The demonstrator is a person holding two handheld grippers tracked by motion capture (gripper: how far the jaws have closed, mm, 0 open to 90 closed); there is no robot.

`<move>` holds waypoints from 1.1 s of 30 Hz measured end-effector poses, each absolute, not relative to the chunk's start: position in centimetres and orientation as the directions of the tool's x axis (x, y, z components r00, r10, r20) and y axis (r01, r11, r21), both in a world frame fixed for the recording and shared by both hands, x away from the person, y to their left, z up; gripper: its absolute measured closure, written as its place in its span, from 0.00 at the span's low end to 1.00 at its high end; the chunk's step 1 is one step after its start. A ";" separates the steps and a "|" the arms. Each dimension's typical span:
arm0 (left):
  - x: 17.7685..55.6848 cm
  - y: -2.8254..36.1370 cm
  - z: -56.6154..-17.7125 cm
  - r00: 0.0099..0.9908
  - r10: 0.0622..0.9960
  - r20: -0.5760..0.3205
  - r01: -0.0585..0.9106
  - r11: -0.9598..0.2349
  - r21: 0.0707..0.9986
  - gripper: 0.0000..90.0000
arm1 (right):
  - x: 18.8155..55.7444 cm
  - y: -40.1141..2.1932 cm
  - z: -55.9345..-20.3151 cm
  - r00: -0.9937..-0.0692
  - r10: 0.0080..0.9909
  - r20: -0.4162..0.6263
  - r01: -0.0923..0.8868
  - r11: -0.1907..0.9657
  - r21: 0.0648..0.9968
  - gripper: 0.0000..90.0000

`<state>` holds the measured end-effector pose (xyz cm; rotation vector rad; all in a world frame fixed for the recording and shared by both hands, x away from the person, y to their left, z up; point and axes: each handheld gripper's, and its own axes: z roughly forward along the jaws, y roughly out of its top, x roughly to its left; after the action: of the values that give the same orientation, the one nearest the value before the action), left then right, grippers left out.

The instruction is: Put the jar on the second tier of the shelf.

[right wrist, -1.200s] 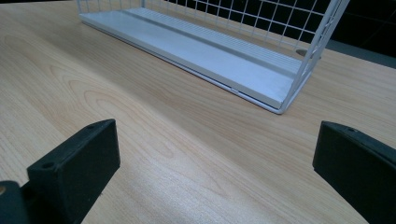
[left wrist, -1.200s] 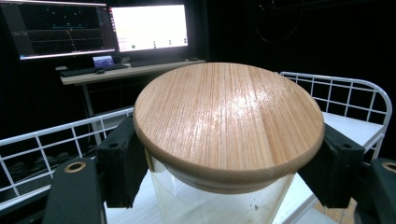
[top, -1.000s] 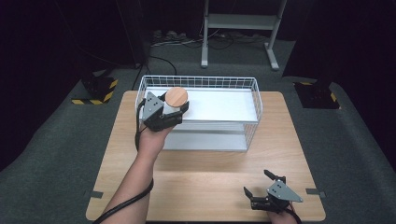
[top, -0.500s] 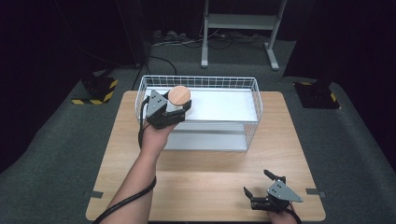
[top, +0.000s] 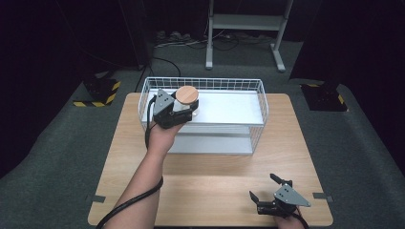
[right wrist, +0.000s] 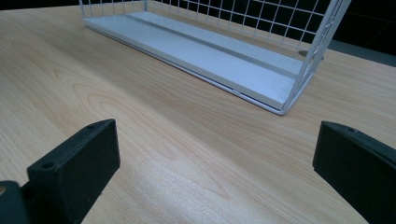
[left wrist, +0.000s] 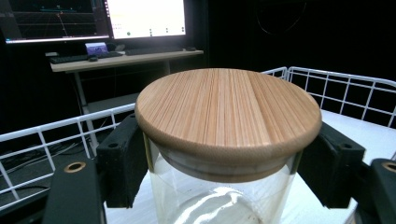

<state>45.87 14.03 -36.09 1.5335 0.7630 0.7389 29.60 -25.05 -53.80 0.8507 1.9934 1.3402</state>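
Placing a lidded jar on the upper shelf of a wire rack appears to be the step in hand. In the high view the left gripper (top: 184, 109) holds a clear glass jar (left wrist: 219, 196) with a bamboo lid (top: 186, 93) over the left end of the white shelf (top: 229, 107), inside the rack's wire rim (top: 205, 81); whether the jar's base touches the shelf cannot be told. The left gripper view shows both black jaws pressed against the glass just under the lid, one on each side. To finish well, the jar should be kept upright, brought down until its base sits flat on the shelf and clear of the rim, and the jaws parted only then, since smooth glass may slip. The right gripper (top: 267, 191) rests on the wooden table (top: 215, 176) near its front right corner, jaws spread wide and holding nothing, well apart from the rack.
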 end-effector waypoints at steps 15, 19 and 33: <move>46.2 13.9 -36.3 0.592 0.806 -0.006 0.077 -0.049 0.996 0.28 | 29.6 -25.1 -53.8 -0.627 0.770 -0.114 0.182 0.287 0.940 0.00; 46.4 13.9 -36.1 0.584 0.811 -0.037 0.112 -0.035 0.993 0.16 | 29.6 -25.1 -53.8 -0.628 0.770 -0.113 0.182 0.287 0.940 0.00; 43.9 14.7 -35.6 0.582 0.813 -0.003 0.074 -0.049 0.996 0.00 | 29.6 -25.0 -53.8 -0.630 0.767 -0.120 0.181 0.295 0.938 0.00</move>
<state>43.89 14.74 -35.61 1.5192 0.7840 0.7128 29.61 -25.02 -53.80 0.8430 1.9993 1.3392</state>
